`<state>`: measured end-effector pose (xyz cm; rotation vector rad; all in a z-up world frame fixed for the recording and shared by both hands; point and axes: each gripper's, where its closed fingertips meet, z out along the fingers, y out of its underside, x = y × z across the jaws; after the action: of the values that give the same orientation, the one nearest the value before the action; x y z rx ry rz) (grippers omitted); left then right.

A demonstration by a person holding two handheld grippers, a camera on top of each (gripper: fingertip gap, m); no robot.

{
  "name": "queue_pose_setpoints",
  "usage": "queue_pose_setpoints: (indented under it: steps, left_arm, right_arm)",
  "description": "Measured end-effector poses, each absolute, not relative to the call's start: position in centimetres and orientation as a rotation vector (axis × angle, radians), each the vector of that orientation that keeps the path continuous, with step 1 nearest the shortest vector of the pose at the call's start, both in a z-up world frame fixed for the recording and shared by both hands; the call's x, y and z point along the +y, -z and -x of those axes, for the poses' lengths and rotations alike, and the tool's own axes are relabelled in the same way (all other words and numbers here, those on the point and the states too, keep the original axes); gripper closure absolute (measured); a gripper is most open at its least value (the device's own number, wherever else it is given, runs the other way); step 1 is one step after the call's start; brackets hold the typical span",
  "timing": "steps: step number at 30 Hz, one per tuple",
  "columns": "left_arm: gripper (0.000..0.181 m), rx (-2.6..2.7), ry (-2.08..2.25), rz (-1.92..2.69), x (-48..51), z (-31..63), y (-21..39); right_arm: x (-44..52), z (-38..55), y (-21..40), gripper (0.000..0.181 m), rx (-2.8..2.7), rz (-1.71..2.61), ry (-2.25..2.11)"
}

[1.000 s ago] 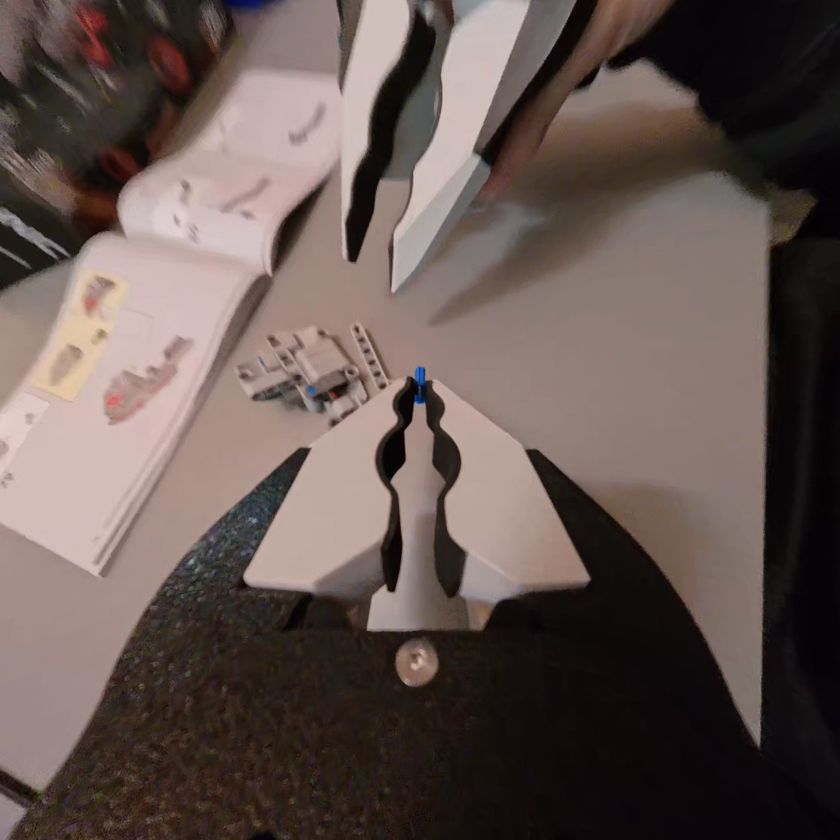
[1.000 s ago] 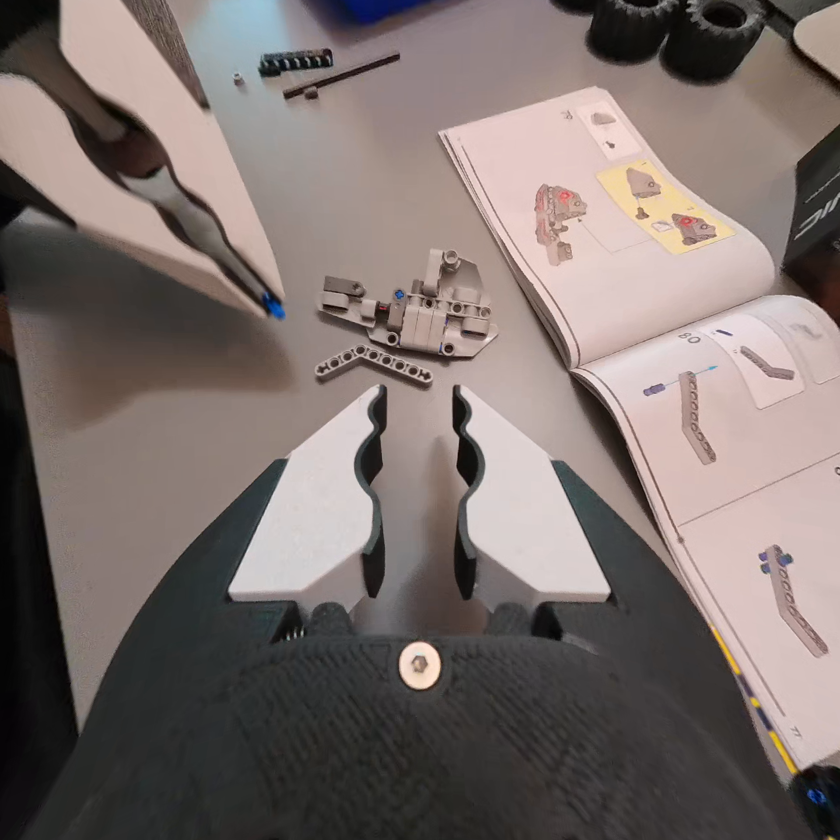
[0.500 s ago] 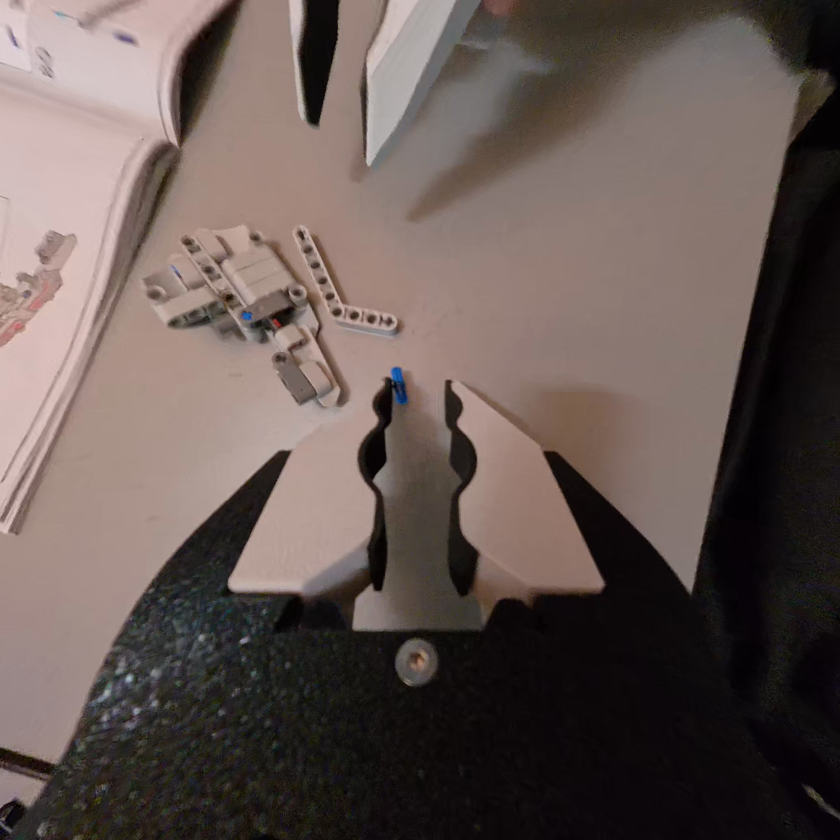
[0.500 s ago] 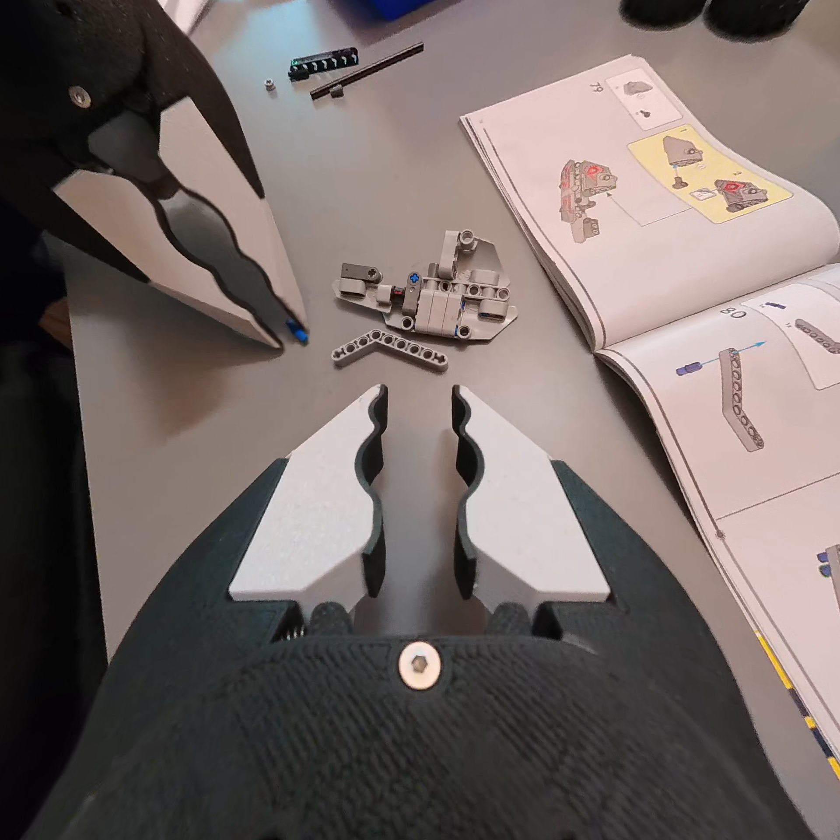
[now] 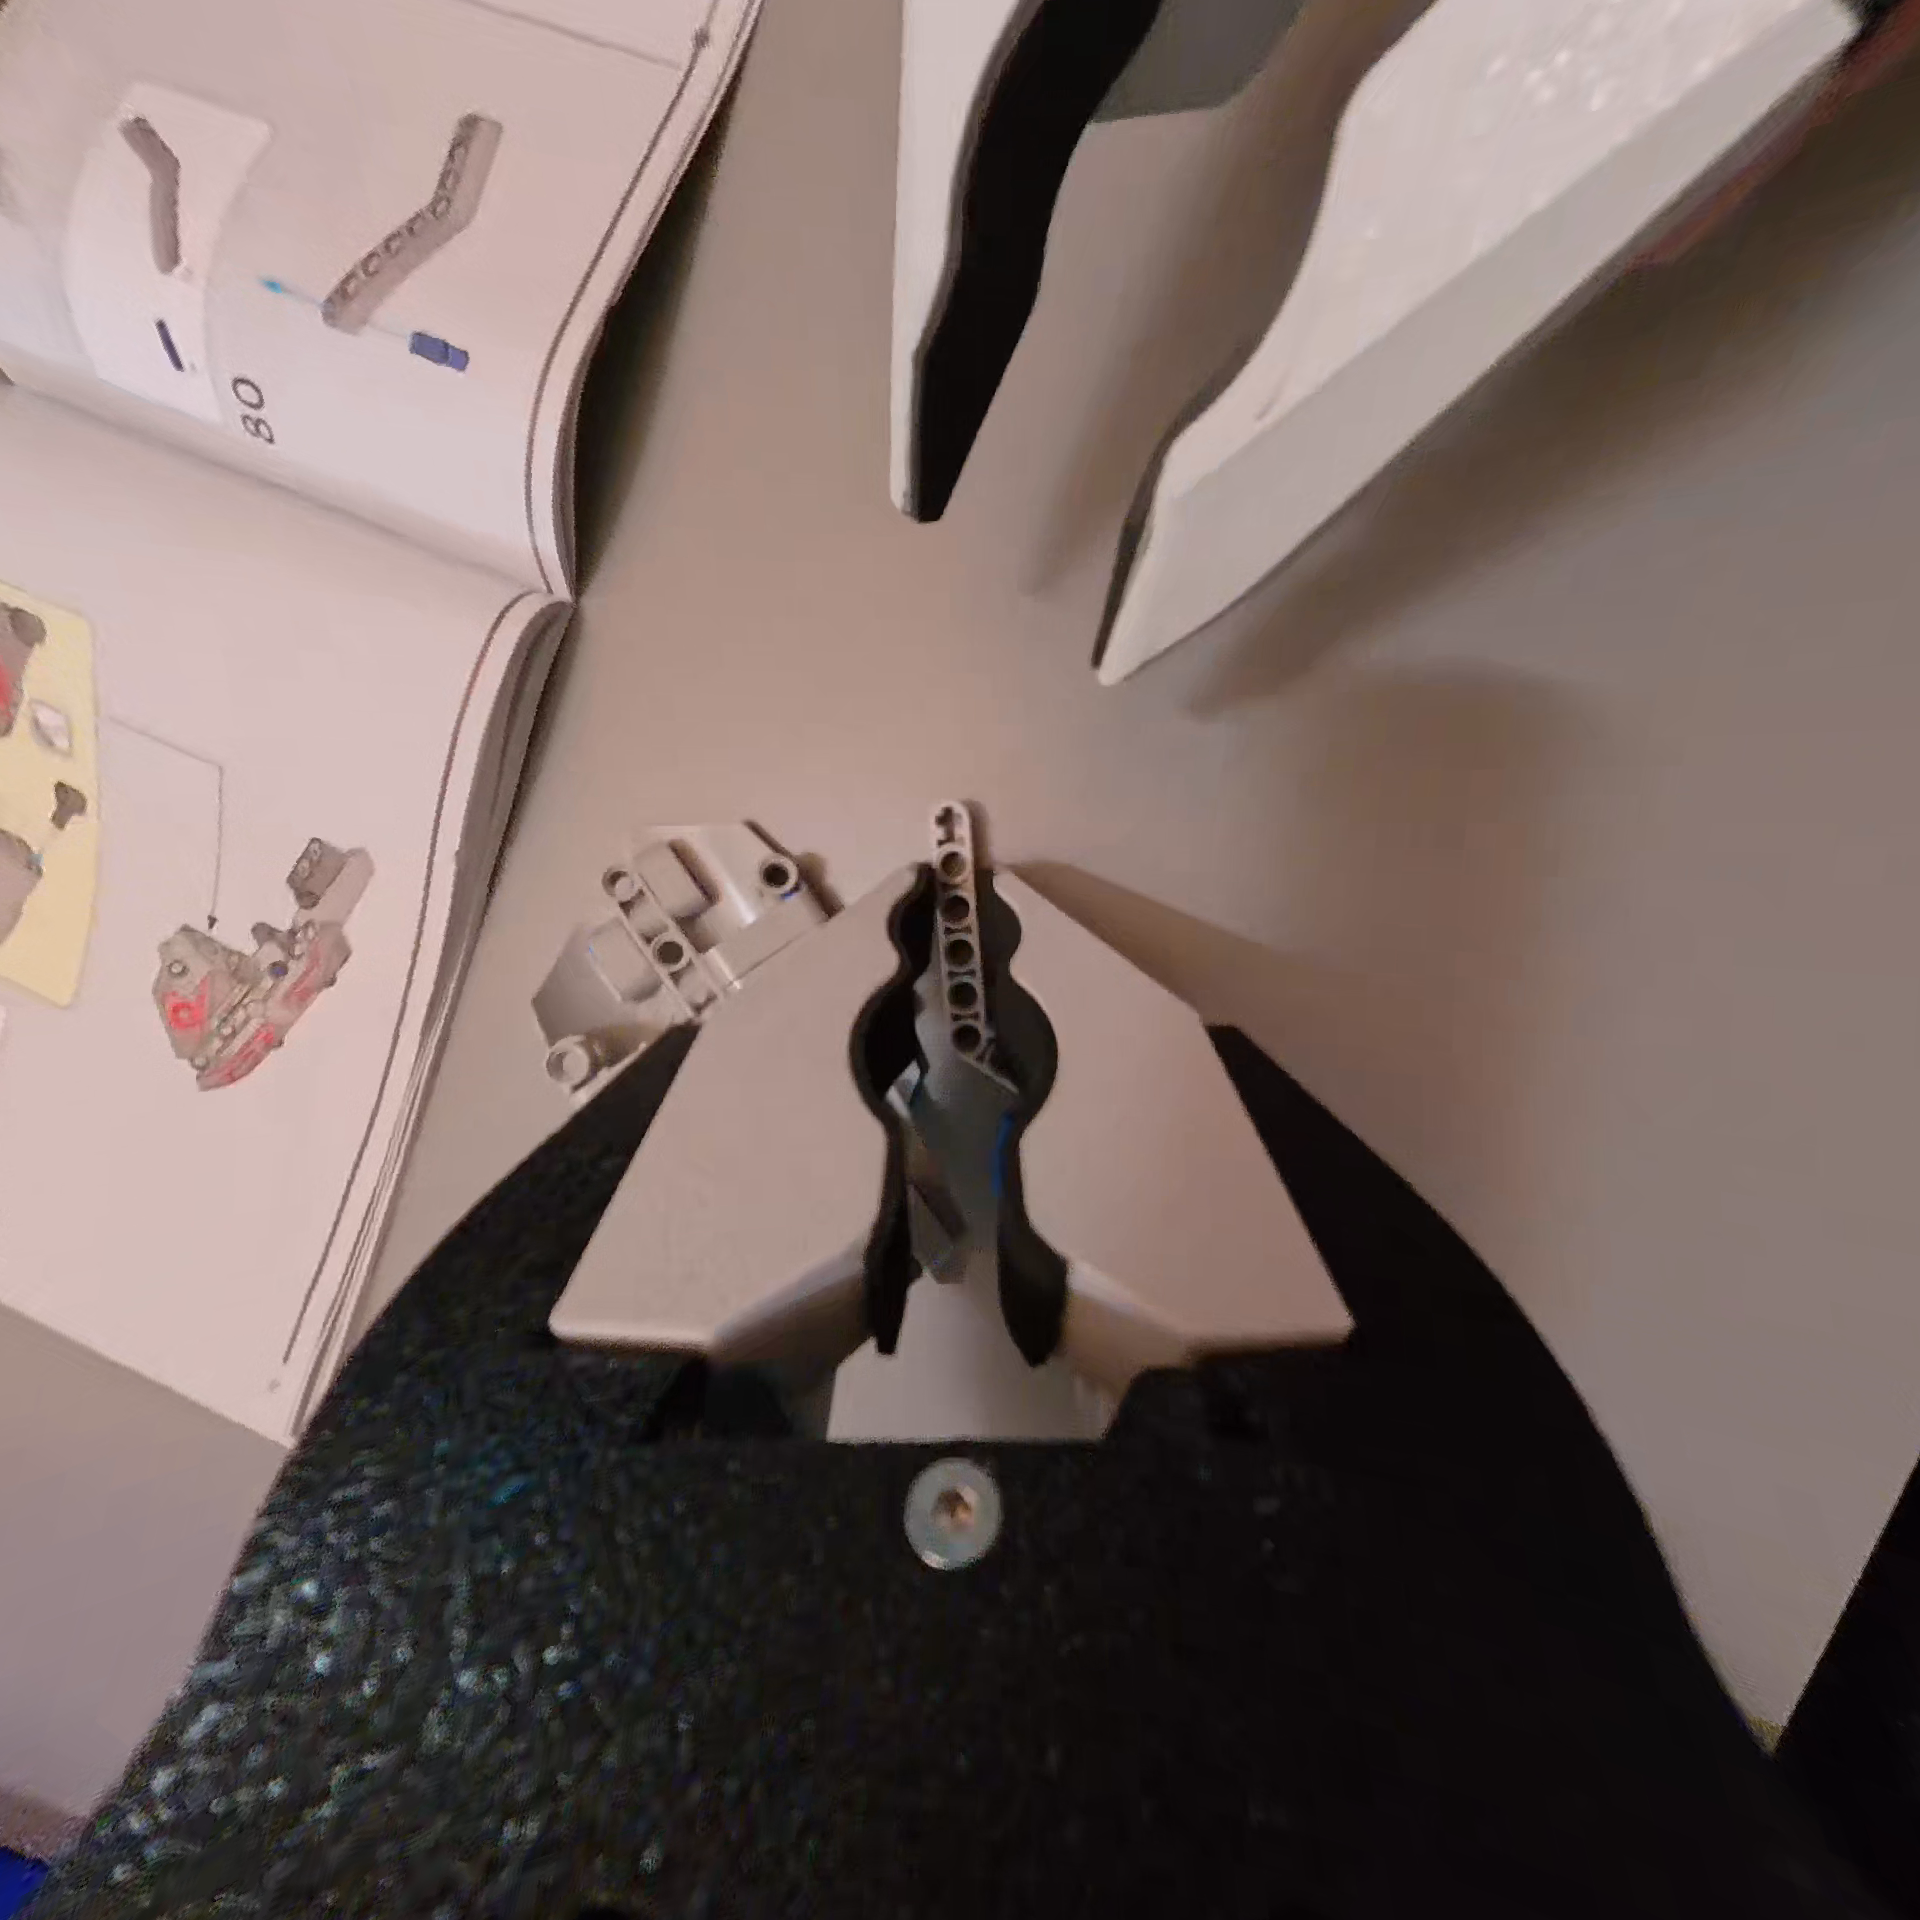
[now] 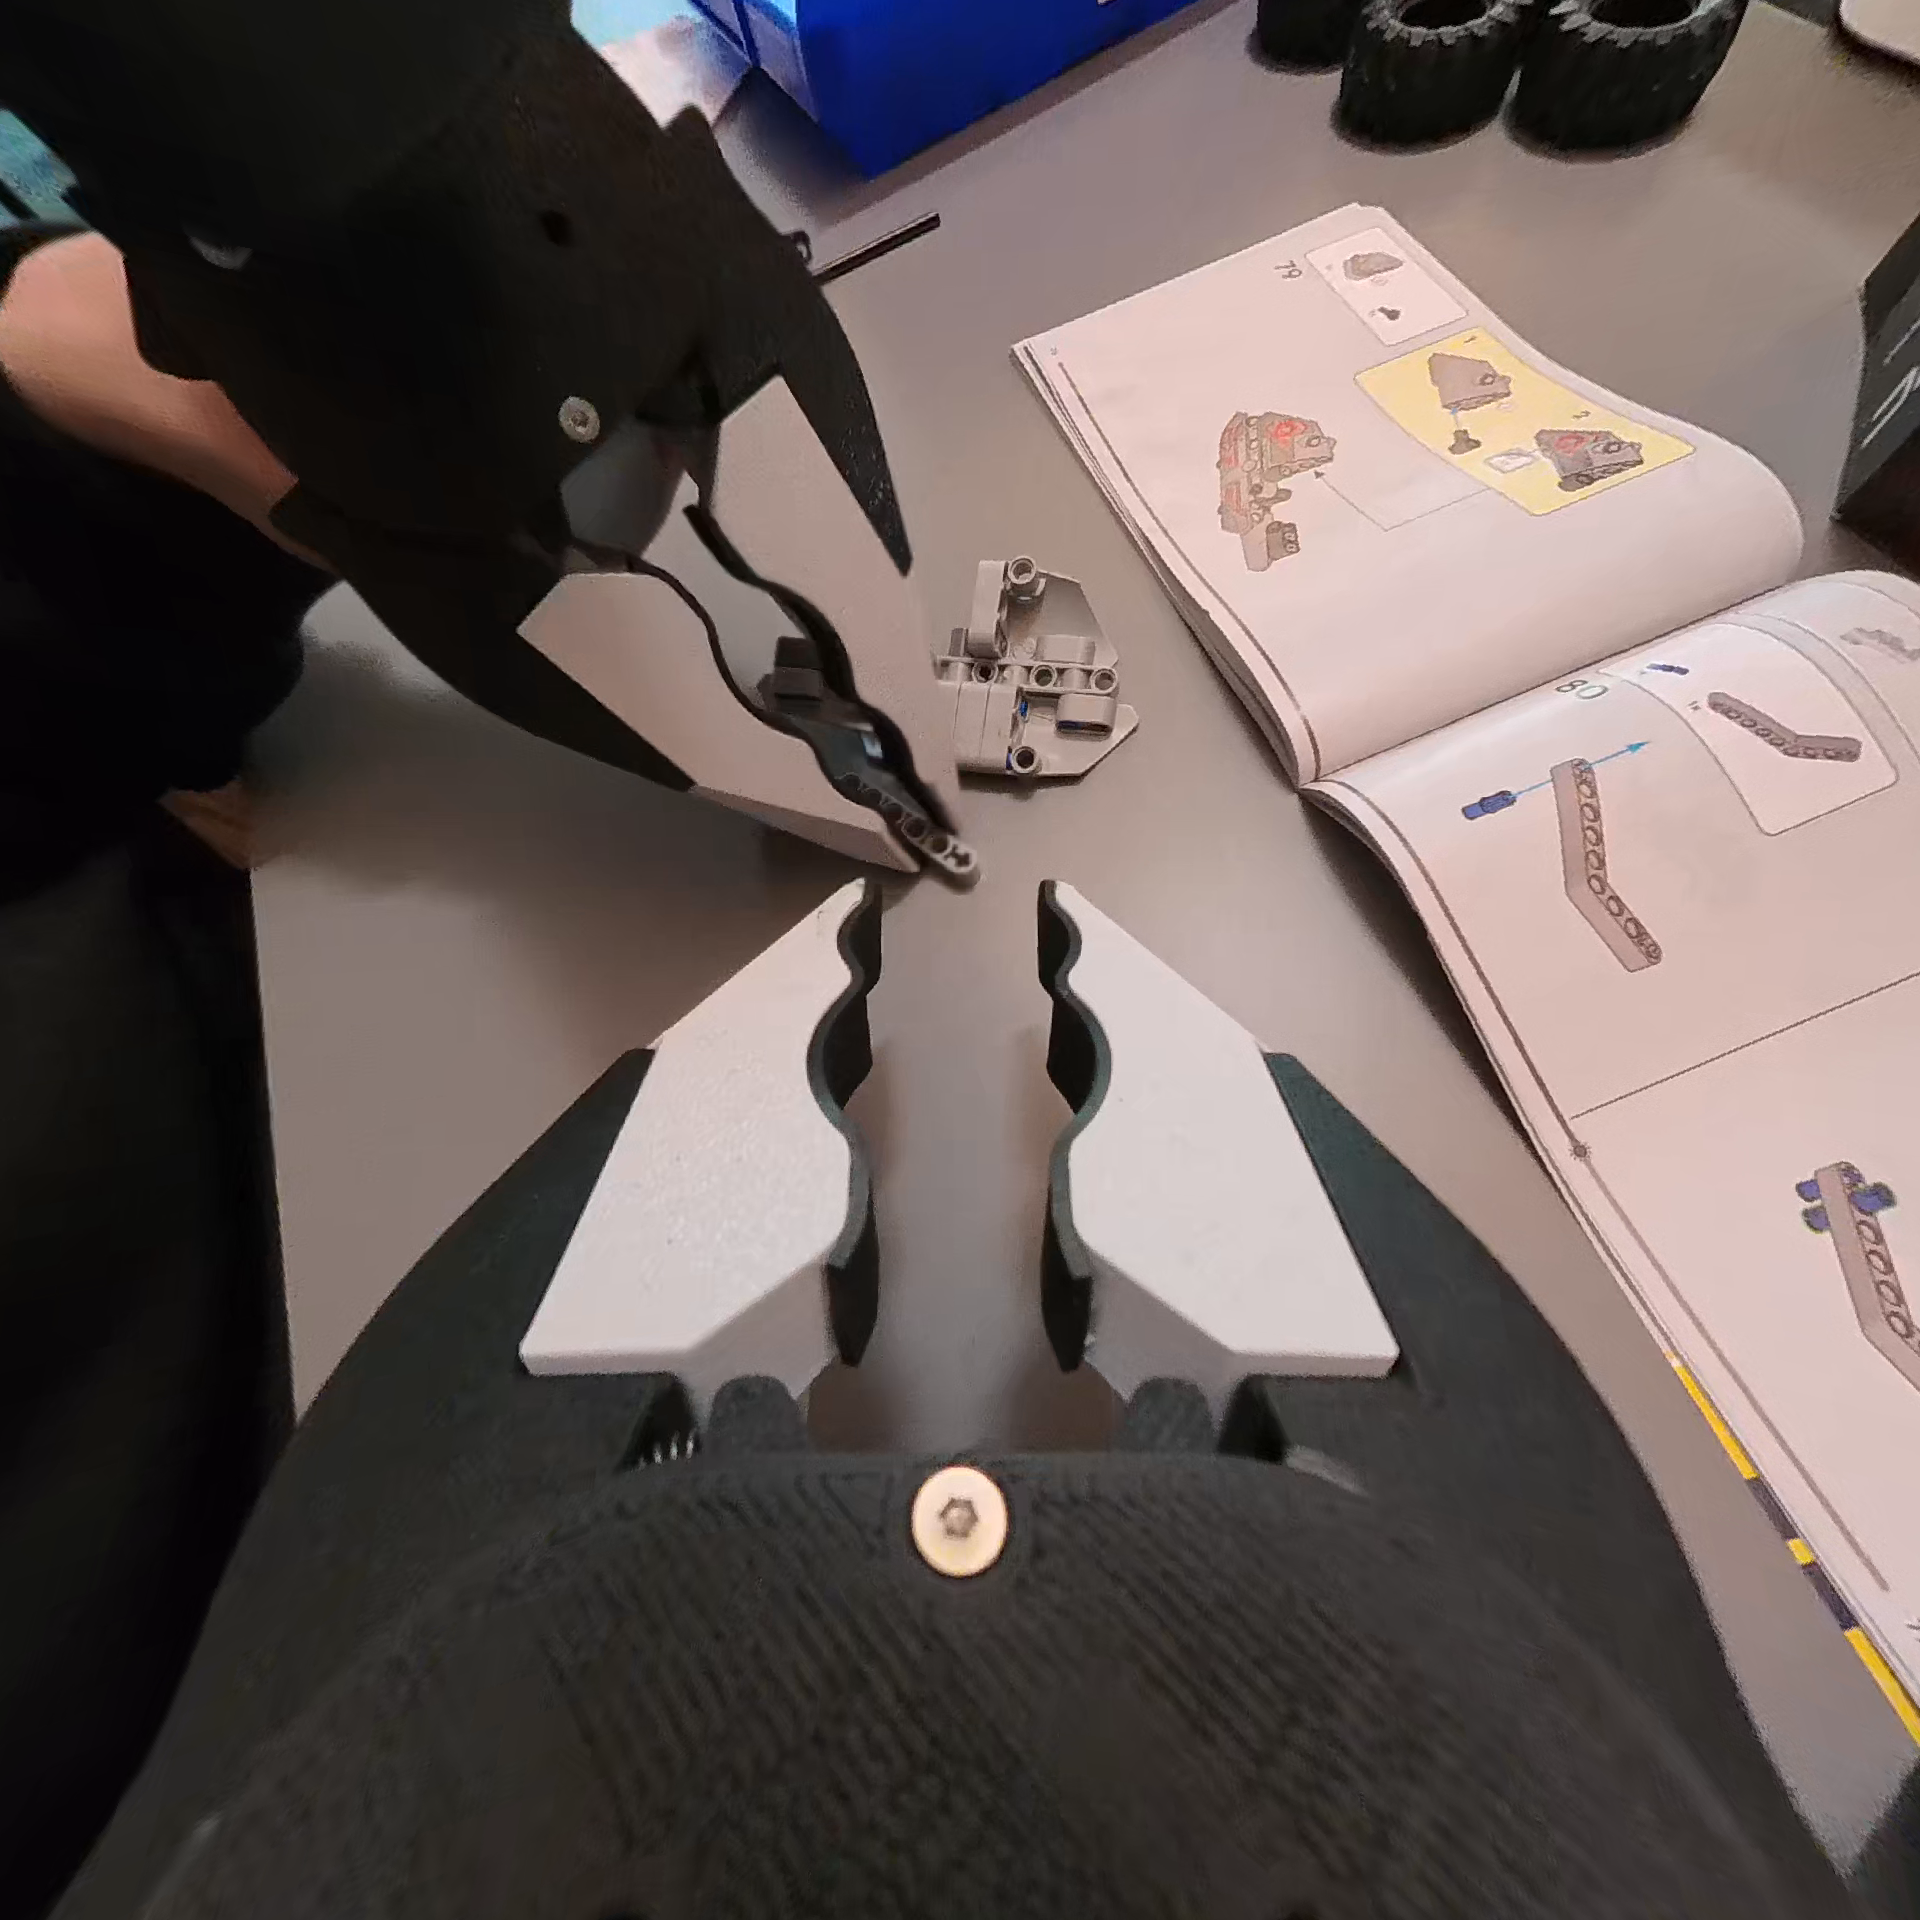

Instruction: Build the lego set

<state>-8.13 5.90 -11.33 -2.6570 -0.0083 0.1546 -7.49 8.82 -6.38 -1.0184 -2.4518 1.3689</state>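
Your grey holed beam [image 5: 957, 940] lying lengthwise between the fingers, tip pointing upward mid-frame, your left gripper [image 5: 954, 883] clamped on it, your right gripper [image 6: 956, 899] parted, holding nothing.

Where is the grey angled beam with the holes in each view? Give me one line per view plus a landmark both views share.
Left wrist view: grey angled beam at centre, clamped between the left gripper fingers, tip poking out.
Right wrist view: left of centre, its tip jutting from that gripper.
Shared landmark: grey sub-assembly beside the open instruction booklet.
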Motion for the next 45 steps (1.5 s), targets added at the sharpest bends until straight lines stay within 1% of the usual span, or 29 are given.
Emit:
queue_pose_setpoints:
  steps: [3,7,8,10,12,15,19,24,25,28,30,33,35,39,45]
  left_arm:
    - [0.177,-0.030,-0.211,2.566,6.1,8.8,10.4]
    - [0.177,-0.175,0.032,2.091,7.2,8.2,5.1]
    - [0.177,-0.174,0.113,1.955,7.2,7.7,3.5]
    - [0.177,-0.181,0.217,1.695,6.6,7.3,0.3]
    - [0.177,-0.183,0.295,1.550,5.9,6.8,-1.3]
    - [0.177,-0.137,0.312,1.466,5.4,6.1,-2.2]
    - [0.177,-0.097,0.297,1.445,5.5,5.5,-2.6]
    - [0.177,-0.050,0.291,1.451,5.2,5.0,-2.6]
    - [0.177,-0.040,0.289,1.468,5.2,4.9,-2.3]
    - [0.175,-0.059,0.198,1.558,5.1,5.8,-1.2]
    - [0.169,-0.041,0.092,1.614,4.7,6.3,-1.0]
    - [0.169,-0.041,-0.044,1.684,4.5,6.9,-1.2]
    - [0.167,-0.144,-0.071,1.750,4.5,7.9,-0.8]
    - [0.165,-0.273,0.038,1.770,5.0,7.5,-0.7]
    - [0.170,-0.382,0.160,1.771,5.2,7.3,-0.3]
  right_arm:
    - [8.8,7.5,6.5,0.152,-2.445,1.026,-1.399]
    - [8.1,7.6,5.6,0.152,-2.370,0.990,-1.575]
    - [7.8,7.7,4.7,0.152,-2.318,0.962,-1.665]
    - [6.9,7.3,1.9,0.159,-2.177,0.827,-1.917]
    - [6.6,7.1,-0.9,0.164,-1.994,0.742,-2.131]
    - [6.4,6.5,-3.7,0.171,-1.819,0.659,-2.321]
    - [5.0,5.7,-3.6,0.169,-1.859,0.559,-2.314]
    - [4.3,5.7,-3.6,0.173,-1.858,0.536,-2.301]
    - [4.2,5.5,-3.5,0.176,-1.870,0.510,-2.287]
    - [4.1,6.0,-2.6,0.175,-1.937,0.481,-2.090]
    - [4.3,6.7,-2.1,0.175,-1.942,0.472,-1.903]
    - [4.6,7.5,-1.4,0.176,-1.968,0.425,-1.597]
    - [4.7,7.8,-0.9,0.176,-1.975,0.363,-1.393]
    - [4.4,8.2,-0.5,0.176,-1.955,0.276,-1.144]
    - [4.5,8.5,0.0,0.175,-1.936,0.205,-0.953]
